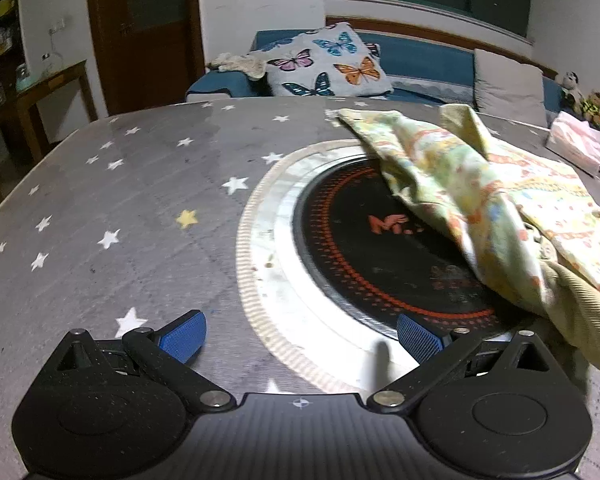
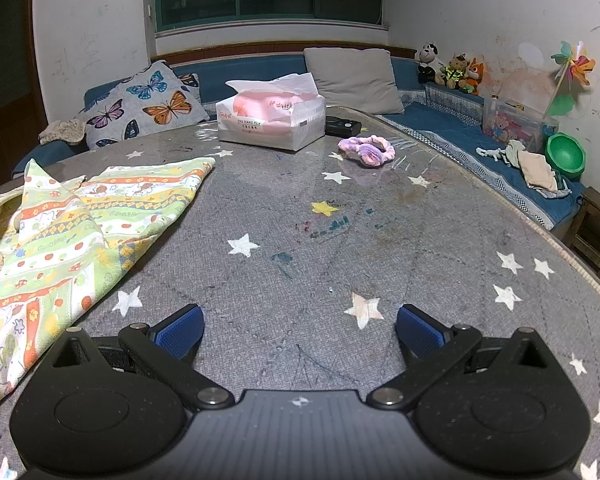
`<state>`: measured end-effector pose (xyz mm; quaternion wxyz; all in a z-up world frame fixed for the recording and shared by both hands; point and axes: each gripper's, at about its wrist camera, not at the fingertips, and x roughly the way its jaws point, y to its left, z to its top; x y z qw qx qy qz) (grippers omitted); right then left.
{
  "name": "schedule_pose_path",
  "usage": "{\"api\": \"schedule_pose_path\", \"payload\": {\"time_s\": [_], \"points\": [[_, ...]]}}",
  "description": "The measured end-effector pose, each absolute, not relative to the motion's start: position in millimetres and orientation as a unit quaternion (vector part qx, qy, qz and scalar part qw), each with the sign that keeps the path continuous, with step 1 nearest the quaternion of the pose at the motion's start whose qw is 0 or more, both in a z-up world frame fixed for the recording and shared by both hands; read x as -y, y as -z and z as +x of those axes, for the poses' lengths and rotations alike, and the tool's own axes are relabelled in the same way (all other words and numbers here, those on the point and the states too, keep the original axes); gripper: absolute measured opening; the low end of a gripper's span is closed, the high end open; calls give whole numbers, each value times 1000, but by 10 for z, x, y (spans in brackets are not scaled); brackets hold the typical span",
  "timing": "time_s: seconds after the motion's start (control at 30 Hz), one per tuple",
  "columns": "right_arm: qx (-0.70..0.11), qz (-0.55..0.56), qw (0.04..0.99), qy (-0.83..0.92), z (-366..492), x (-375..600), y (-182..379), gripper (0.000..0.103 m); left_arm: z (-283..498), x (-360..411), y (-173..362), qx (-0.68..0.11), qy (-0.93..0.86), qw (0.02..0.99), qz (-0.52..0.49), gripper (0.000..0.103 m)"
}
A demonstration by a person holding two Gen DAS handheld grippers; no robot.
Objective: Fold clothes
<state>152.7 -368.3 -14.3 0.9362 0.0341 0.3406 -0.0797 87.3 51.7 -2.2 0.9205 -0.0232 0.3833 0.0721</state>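
A round table (image 2: 380, 216) in a grey cover printed with white stars, plus the odd yellow one, carries everything; scribbles and stains mark the cover near its middle in the right wrist view. Behind its far edge runs a blue sofa (image 2: 240, 74) with a butterfly cushion (image 2: 148, 104) and a plain grey cushion (image 2: 352, 80); soft toys (image 2: 452, 68) sit on a ledge at the sofa's right end.

Sunk into the table's centre is a black hob (image 1: 380, 248) with an orange dotted ring, framed by a pale metal rim.

The garment (image 1: 500, 208), a crumpled child's piece in yellow-green with orange bands and small figures, lies heaped over the hob's right side and the cover beyond it, one peak standing up, a plainer ribbed part trailing toward the near edge. In the right wrist view it spreads across the table's left part, reaching the near-left edge.

A tissue pack (image 2: 272, 120), pink and white, stands at the far edge, a dark flat item just right of it, and a purple scrunchie (image 2: 364, 150) lies near that.

The left gripper (image 1: 300, 340) hovers over the hob's near rim, blue pads wide apart, holding nothing; the garment lies just right of its right finger. The right gripper (image 2: 300, 332) is likewise spread wide and empty, over bare cover, with the garment to its left.
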Motion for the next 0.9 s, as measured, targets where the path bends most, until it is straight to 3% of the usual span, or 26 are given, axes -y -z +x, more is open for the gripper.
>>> {"api": "schedule_pose_path", "payload": {"time_s": [0.4, 0.9], "points": [[-344, 40, 935, 72, 1478, 3655, 126, 103, 866, -275, -5, -389, -49, 920, -10, 103], [-315, 15, 948, -44, 817, 3106, -162, 103, 716, -112, -41, -382, -31, 924, 3, 103]]}}
